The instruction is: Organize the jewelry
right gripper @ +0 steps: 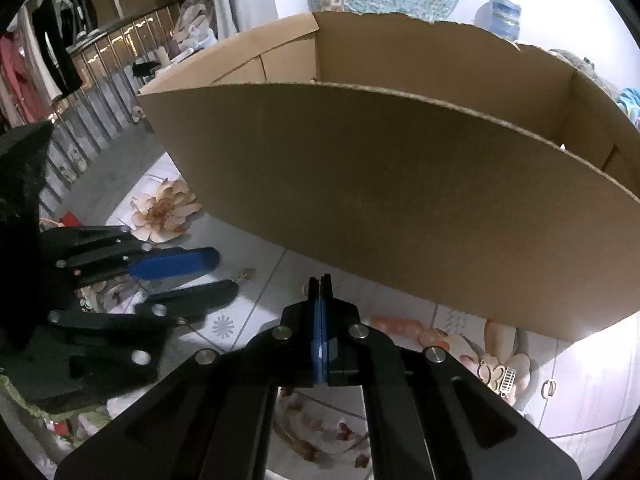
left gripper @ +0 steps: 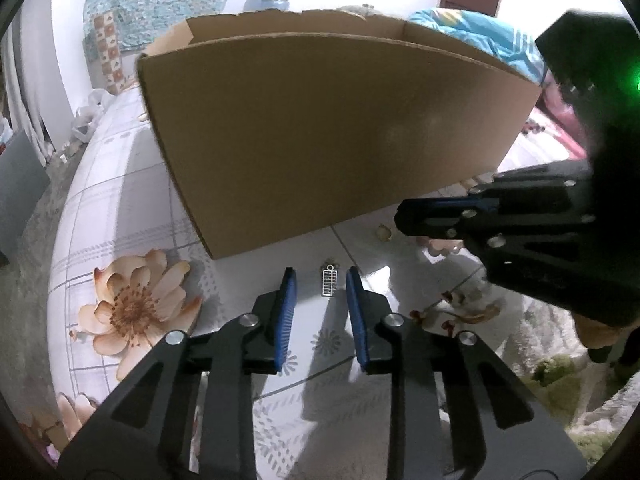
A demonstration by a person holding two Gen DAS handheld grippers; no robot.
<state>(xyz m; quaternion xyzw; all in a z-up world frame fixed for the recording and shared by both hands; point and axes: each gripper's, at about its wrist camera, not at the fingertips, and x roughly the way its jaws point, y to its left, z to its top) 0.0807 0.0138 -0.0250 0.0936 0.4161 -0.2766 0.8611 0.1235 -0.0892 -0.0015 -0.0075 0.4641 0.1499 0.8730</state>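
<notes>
Where left view shows one pendant (left gripper: 329, 281), right shows cluster (right gripper: 497, 374).

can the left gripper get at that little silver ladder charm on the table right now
Probably yes. The silver charm lies flat between the left gripper's open fingertips, nothing covering it; the cardboard box stands just behind.

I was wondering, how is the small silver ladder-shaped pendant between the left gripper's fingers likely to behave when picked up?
The pendant looks thin, flat metal, so probably stiff and very light. Lying flat on the glossy tablecloth, it may slide rather than lift. The left gripper stands open around it; its ribbed blue pads might help.
</notes>
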